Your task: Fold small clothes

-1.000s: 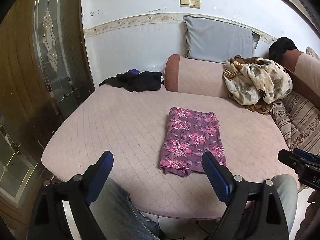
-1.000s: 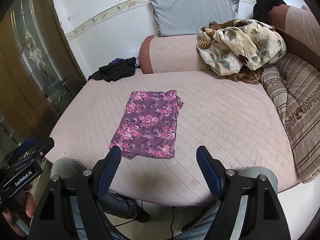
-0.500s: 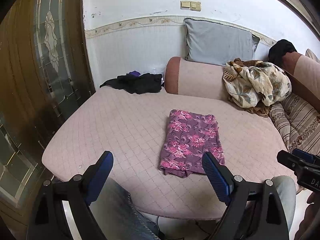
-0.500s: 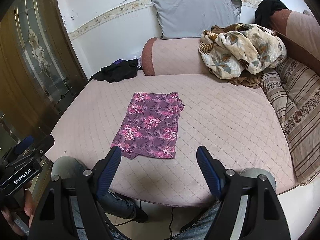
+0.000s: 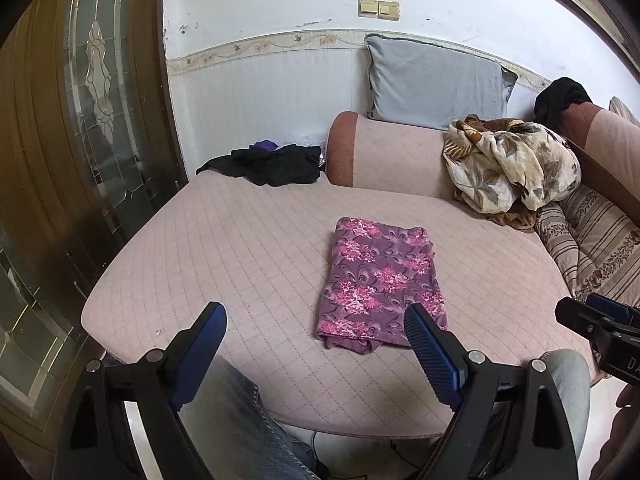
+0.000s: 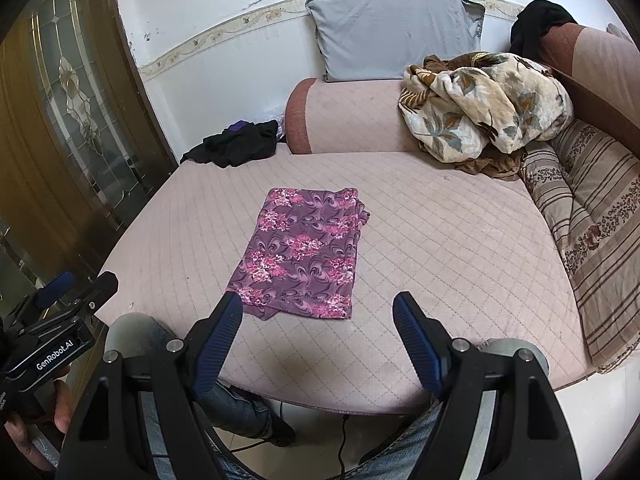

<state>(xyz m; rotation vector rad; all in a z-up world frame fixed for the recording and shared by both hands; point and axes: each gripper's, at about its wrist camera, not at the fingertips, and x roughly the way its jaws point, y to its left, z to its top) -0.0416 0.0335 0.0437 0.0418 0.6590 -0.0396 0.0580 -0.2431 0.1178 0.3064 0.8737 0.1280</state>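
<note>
A purple floral cloth (image 5: pixel 382 282) lies flat on a pink quilted sofa seat (image 5: pixel 240 248), folded into a long rectangle. Its long axis runs from the near edge of the seat toward the far backrest, leaning slightly to one side. The near short end is a little ragged, with an under-layer peeking out.

Both grippers hover off the near edge of the seat, above the person's knees, touching nothing. The left gripper (image 5: pixel 316 330) has its blue fingers spread wide and empty; the cloth's near end sits just ahead of it, close to its right finger. The right gripper (image 6: pixel 318 318) is likewise spread wide and empty; the cloth's near end lies just ahead, toward its left finger.

So the cloth sits between the two grippers, ahead of both, with neither plainly nearer. A further fold would likely bring the near short end toward the far one, each gripper taking a near corner.

Elsewhere: a dark clothes pile (image 6: pixel 236 144) far left, a grey pillow (image 6: pixel 396 34), and a crumpled blanket (image 6: pixel 484 104) far right.
</note>
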